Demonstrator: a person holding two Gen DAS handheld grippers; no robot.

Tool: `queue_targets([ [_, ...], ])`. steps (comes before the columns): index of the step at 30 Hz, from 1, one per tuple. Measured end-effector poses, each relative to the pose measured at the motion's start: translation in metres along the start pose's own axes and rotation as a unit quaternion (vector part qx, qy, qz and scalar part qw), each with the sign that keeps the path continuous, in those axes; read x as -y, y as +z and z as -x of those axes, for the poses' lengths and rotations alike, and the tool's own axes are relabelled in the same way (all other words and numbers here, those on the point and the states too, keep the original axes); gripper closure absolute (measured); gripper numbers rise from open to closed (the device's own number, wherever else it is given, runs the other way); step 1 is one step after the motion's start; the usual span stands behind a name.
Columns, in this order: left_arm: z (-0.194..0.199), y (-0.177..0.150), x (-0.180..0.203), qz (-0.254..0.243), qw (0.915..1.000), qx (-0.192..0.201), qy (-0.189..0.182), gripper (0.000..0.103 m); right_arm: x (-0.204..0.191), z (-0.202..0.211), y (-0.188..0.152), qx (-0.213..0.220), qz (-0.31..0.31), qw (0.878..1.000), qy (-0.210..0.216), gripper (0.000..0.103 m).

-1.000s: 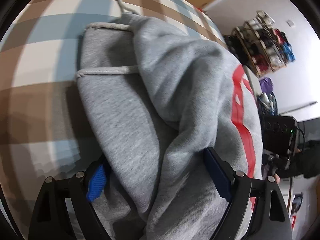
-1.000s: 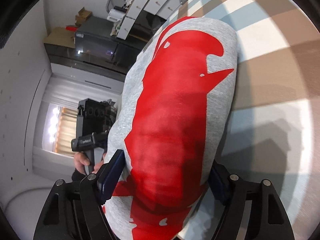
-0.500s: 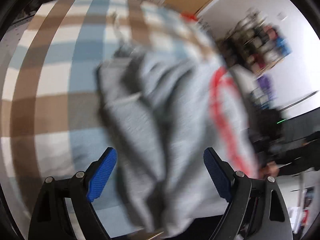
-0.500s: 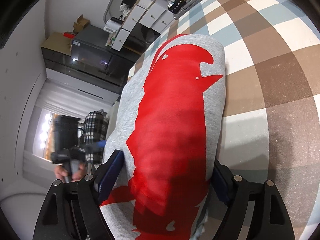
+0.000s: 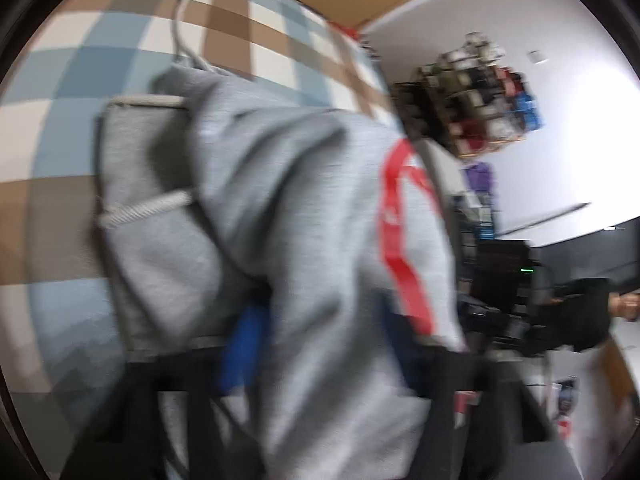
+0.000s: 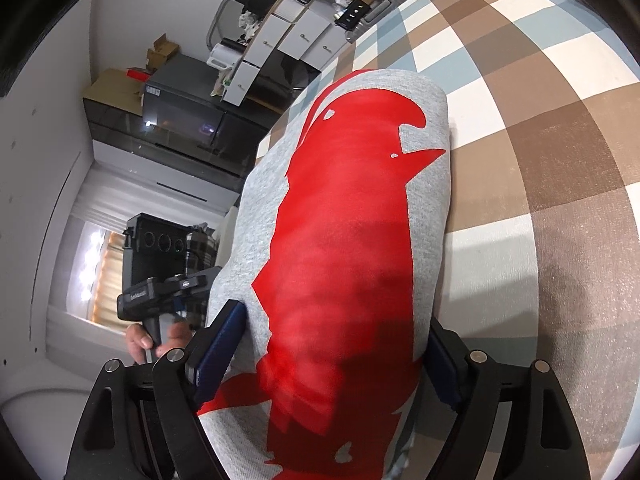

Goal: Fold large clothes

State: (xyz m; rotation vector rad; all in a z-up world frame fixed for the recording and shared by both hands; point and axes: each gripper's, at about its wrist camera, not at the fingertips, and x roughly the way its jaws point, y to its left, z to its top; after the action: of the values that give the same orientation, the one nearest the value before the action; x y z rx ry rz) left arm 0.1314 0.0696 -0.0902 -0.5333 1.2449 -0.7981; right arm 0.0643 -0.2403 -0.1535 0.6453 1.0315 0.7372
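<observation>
Checkered blue-and-brown worktop (image 6: 560, 128) under my grey hoodie (image 6: 432, 184), already bundled into a compact fold with the red print on top. Left tongs (image 5: 316, 344) are closing on a bunch of grey fabric; right tongs (image 6: 332, 348) gape wide around the bundle. Looks nearly done to me, maybe one last tuck.

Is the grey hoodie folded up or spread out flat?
Folded up: the grey hoodie is a narrow, thick bundle on the checked cloth.
</observation>
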Motion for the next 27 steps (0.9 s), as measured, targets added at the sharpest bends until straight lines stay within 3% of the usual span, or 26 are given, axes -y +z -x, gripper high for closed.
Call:
queue_targets([
  [2,0.002,-0.007,-0.002,-0.01,0.9998,-0.001,0.016,0.088,0.0,0.0,0.0,-0.001,0.0,1.0,0.001,0.016],
  [4,-0.001,-0.014,-0.004,-0.025,0.9989,-0.01,0.038,0.096,-0.001,-0.001,0.001,-0.001,0.002,1.0,-0.001,0.016],
  [9,0.012,-0.02,-0.006,-0.03,0.9989,0.019,0.03,0.1,-0.004,-0.001,-0.001,0.0,0.005,1.0,-0.007,0.015],
  [14,0.036,-0.023,-0.007,-0.033,0.9982,0.037,0.035,0.101,-0.042,-0.009,-0.008,-0.018,0.08,0.993,-0.089,0.016],
  [20,0.034,-0.021,-0.006,-0.032,0.9972,0.043,0.053,0.101,-0.078,-0.026,-0.015,-0.036,0.159,0.969,-0.187,0.017],
  [27,0.008,-0.023,-0.034,0.011,0.9974,0.043,0.057,0.097,-0.088,-0.036,-0.015,-0.038,0.169,0.959,-0.224,0.016],
])
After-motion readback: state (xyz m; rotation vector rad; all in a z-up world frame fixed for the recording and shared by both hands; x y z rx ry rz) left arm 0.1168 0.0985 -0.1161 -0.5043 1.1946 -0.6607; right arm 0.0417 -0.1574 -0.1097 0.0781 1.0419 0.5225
